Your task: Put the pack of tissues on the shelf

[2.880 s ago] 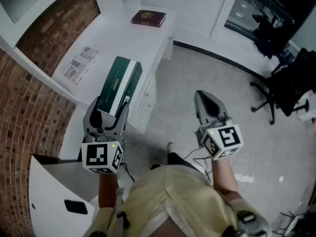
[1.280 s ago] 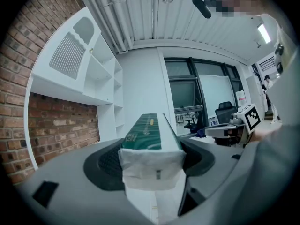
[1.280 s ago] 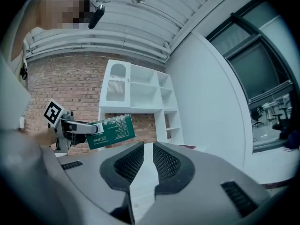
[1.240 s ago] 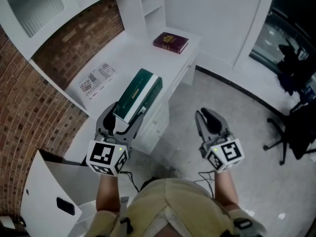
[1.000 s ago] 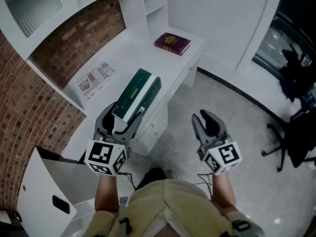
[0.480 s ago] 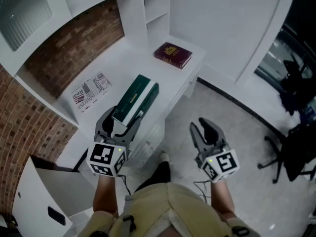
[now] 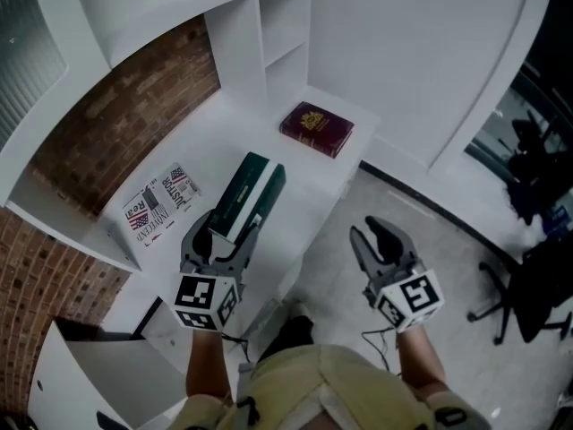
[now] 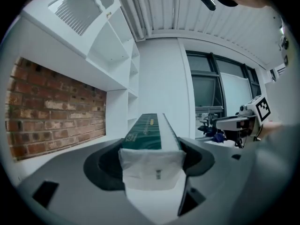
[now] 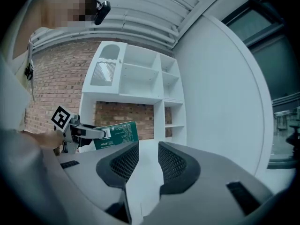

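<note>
The pack of tissues (image 7: 252, 189), a long green and white box, is held level over the white desk (image 7: 235, 134). My left gripper (image 7: 222, 228) is shut on its near end. In the left gripper view the pack (image 8: 149, 134) runs straight out between the jaws toward the white shelf unit (image 8: 132, 74). My right gripper (image 7: 380, 237) hangs over the floor to the right of the desk. It is open by a narrow gap; its jaws have just been opening, with nothing between them. The right gripper view shows the pack (image 9: 117, 134) to its left and the shelf compartments (image 9: 170, 104) ahead.
A dark red book (image 7: 315, 128) lies at the desk's far end below the open shelf compartments (image 7: 285, 27). A printed sheet (image 7: 159, 202) lies on the desk against the brick wall (image 7: 134, 106). A black office chair (image 7: 535, 267) stands at the right.
Both grippers have moved forward toward the desk and shelves. The pack stays in the left gripper and now hangs further over the desk top.
</note>
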### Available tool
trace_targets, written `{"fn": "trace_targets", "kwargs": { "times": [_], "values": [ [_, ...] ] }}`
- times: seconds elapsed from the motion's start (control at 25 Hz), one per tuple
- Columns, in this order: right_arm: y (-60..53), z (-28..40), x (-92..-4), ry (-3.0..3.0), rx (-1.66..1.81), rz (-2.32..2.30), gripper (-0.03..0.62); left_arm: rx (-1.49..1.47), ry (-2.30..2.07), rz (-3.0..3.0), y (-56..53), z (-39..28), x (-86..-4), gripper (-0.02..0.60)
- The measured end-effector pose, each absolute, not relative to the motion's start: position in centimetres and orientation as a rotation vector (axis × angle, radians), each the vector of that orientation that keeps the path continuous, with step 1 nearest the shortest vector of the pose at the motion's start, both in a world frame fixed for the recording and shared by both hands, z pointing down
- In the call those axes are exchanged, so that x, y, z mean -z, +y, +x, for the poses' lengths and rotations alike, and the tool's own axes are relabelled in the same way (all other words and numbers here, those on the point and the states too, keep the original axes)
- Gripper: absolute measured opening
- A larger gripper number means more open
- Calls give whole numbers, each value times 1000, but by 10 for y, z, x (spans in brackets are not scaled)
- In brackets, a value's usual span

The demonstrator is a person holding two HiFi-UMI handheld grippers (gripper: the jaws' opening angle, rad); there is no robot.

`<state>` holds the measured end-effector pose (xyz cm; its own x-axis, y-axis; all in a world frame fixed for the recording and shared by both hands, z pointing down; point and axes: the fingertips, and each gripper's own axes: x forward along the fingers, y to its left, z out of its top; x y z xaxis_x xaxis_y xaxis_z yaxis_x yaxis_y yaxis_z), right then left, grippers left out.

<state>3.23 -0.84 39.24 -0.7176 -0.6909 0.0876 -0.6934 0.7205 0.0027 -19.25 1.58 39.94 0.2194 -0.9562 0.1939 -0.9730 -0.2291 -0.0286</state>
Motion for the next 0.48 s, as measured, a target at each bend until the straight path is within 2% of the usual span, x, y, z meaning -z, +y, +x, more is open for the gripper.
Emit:
{"fn": "trace_targets", "kwargs": {
  "times": [0.48],
  "values": [
    [-26, -21, -393, -2887, -69, 1005, 107, -251, -1918, 2310, 13, -215, -399, 337]
  ]
}}
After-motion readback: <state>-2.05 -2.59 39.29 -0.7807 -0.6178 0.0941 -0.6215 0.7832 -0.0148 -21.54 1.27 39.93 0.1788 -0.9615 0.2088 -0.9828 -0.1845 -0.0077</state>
